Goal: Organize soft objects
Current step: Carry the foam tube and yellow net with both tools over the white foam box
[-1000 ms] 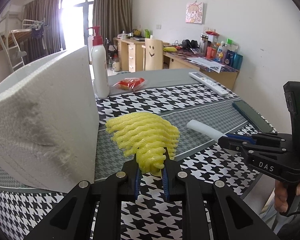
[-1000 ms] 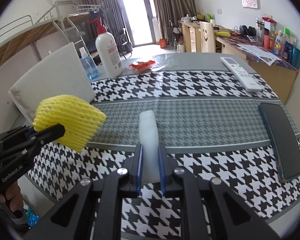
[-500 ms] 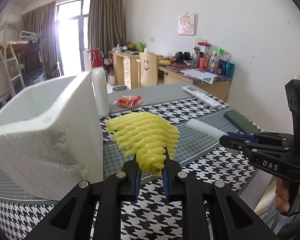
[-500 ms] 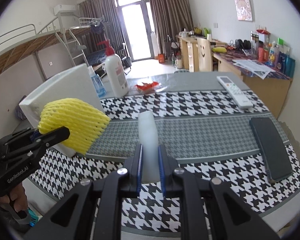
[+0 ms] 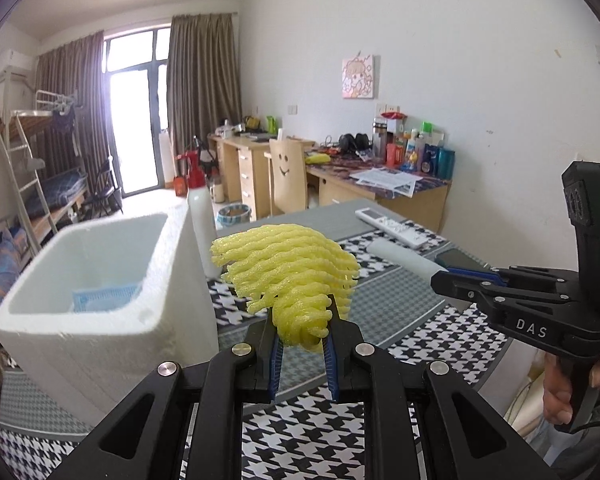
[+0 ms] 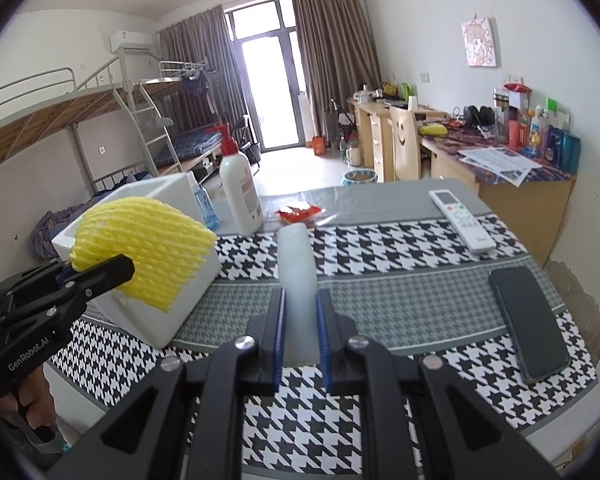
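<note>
1. Left wrist view: your left gripper (image 5: 302, 344) has its jaws closed tight on the bunched lower end of the yellow foam net (image 5: 290, 276), which fans out above the fingers, clear of the table.
2. Against a second ago, this view has risen. Then you saw only the outer wall of the white foam box (image 5: 112, 320); now you look down over its rim into the hollow, where a blue net (image 5: 106, 298) lies on the bottom. The box sits left of the held net, close by.
3. That lift suggests the carry is nearly over: the net looks high enough to pass the rim, so your next move is probably leftward over the opening, then a release.
4. At the right of this view, your right gripper (image 5: 466, 276) holds the white foam tube (image 5: 402, 256) level, pointing away over the table.
5. Right wrist view: the jaws are narrowed onto the near end of the white foam tube (image 6: 298, 280), gripping it from both sides; the tube stands off the houndstooth tablecloth (image 6: 400, 240).
6. This view has risen too, so the box top now shows at far left, behind the yellow net. A phone (image 6: 530, 324), a remote (image 6: 462, 218) and a pump bottle (image 6: 240, 190) lie untouched.
7. Both soft pieces are in the air, neither yet in the box.
</note>
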Tool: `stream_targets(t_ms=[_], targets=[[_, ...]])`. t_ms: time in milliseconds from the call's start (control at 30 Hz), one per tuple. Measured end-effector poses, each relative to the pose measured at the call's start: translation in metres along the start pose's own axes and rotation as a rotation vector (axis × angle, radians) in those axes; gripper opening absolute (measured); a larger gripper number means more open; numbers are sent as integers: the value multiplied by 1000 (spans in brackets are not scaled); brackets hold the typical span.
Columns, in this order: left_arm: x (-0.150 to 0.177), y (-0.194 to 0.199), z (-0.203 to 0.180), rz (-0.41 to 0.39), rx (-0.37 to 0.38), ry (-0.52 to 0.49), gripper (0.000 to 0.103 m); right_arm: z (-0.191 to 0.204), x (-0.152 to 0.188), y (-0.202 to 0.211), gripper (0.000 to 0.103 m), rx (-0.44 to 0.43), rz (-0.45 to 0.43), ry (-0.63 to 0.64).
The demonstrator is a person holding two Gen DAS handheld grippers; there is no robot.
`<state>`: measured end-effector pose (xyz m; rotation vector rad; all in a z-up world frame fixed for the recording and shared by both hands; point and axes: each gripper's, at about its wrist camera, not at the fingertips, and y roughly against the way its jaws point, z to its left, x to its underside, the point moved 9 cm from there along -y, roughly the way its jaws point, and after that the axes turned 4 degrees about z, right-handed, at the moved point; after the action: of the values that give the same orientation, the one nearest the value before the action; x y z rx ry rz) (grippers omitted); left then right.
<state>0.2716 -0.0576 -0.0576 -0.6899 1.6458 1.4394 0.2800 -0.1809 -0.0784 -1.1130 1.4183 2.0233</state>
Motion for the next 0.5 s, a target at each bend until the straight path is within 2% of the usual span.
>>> stream_targets(t_ms=[500], targets=[[-31,26,10,-99,-49,1,19,11,-24,17,18,-29,-74,25]])
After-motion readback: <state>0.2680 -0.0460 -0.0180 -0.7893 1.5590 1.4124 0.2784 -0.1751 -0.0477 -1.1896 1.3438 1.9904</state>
